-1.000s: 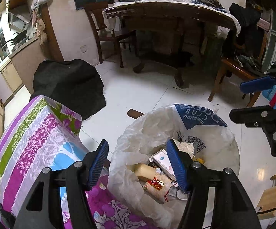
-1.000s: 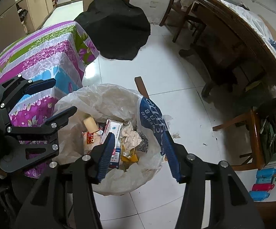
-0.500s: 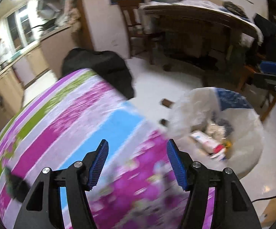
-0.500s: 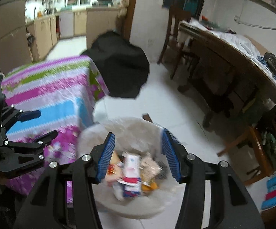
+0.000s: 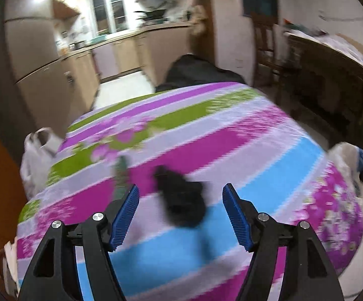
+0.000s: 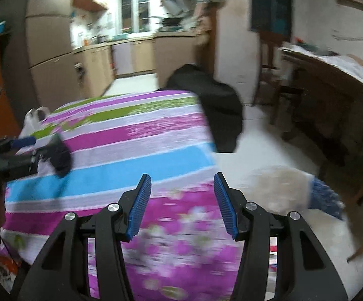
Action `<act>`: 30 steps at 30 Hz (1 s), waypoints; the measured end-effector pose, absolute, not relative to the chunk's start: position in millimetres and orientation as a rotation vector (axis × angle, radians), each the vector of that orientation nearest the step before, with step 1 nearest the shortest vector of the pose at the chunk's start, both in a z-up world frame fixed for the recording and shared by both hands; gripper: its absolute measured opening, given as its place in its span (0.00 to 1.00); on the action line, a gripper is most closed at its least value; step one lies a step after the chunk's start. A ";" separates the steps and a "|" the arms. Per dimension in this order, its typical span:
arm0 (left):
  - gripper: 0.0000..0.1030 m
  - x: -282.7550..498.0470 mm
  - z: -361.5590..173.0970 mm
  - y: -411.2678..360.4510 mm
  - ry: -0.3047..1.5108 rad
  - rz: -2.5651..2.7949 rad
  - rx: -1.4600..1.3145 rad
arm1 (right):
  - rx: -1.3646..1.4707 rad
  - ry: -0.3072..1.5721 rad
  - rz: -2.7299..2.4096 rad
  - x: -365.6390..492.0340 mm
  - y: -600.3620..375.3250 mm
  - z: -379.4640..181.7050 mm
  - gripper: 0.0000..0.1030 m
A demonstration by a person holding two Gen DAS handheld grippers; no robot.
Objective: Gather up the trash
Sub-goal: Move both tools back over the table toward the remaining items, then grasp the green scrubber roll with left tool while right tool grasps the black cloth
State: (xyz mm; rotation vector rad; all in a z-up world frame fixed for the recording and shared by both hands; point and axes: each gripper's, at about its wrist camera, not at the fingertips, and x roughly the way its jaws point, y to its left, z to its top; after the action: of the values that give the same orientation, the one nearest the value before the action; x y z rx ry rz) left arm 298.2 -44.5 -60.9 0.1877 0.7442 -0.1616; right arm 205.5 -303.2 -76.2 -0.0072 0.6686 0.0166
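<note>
A black crumpled piece of trash (image 5: 181,198) lies on the striped tablecloth (image 5: 244,135), blurred, just ahead of and between the fingers of my open, empty left gripper (image 5: 180,213). A thin dark green item (image 5: 121,175) lies to its left. My right gripper (image 6: 182,200) is open and empty over the table's right end. In the right wrist view the left gripper (image 6: 23,150) shows at the left, by the black trash (image 6: 60,156). The trash bin with its white bag (image 6: 281,188) stands on the floor to the right of the table.
A white plastic bag (image 5: 36,155) hangs at the table's far left corner. A black covered object (image 6: 214,105) stands behind the table. A wooden dining table (image 6: 332,80) and chairs stand at the right. Kitchen cabinets (image 5: 63,85) line the back left.
Both grippers have swung left from above the trash bin to above the striped table. The black trash now lies in front of the left gripper. The bin has dropped to the right edge.
</note>
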 end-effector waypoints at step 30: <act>0.67 345.6 -88.6 41.7 0.791 -0.173 0.163 | 0.118 0.880 0.451 307.8 -179.8 -124.1 0.20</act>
State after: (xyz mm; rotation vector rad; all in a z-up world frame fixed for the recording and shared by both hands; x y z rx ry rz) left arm 345.6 41.7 -88.6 0.1632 0.7912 -0.1727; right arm 307.8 -179.8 -124.1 0.1183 0.8795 0.4512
